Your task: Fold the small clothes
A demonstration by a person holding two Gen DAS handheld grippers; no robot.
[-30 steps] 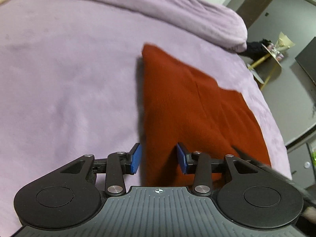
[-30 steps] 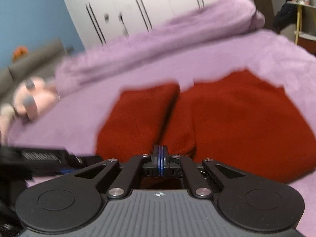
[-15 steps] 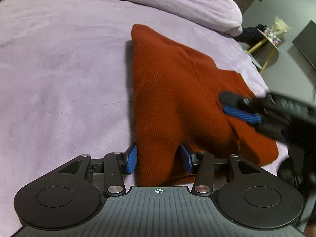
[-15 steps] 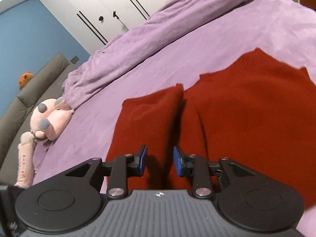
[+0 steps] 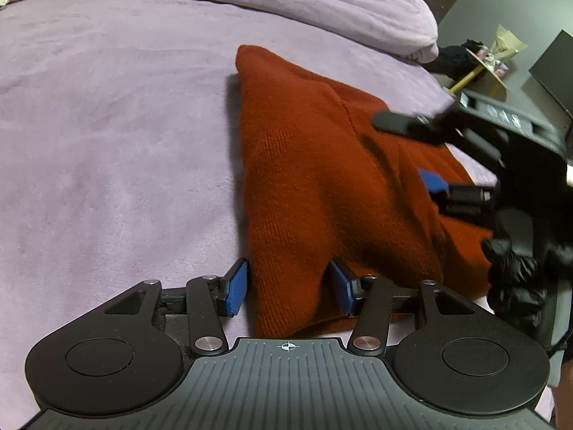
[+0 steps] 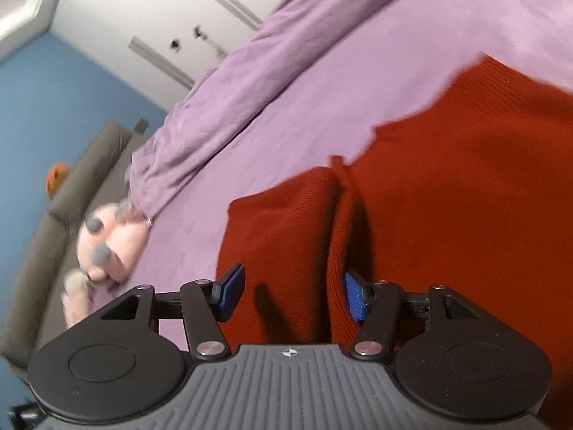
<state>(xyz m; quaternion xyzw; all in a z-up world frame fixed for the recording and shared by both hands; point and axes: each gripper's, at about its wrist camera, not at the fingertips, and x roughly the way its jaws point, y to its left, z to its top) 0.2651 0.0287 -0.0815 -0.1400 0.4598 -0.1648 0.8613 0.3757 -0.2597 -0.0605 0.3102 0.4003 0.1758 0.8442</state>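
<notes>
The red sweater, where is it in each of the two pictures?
Left wrist view: the red sweater lies in the middle, running from the left claw up and right, on the purple blanket.
Right wrist view: it fills the right half, from the right claw up to the right edge.
Shared landmark: the rumpled purple duvet heaped along the blanket's far side, at the top in both views.

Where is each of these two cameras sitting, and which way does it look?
Left wrist view: sits on the left claw, looking down along its open blue fingers at the red knit garment on the purple bed; the right claw and a black-gloved hand show.
Right wrist view: sits on the right claw, tilted, facing the garment, a pink plush toy and white wardrobe.
Shared: garment and bed.
</notes>
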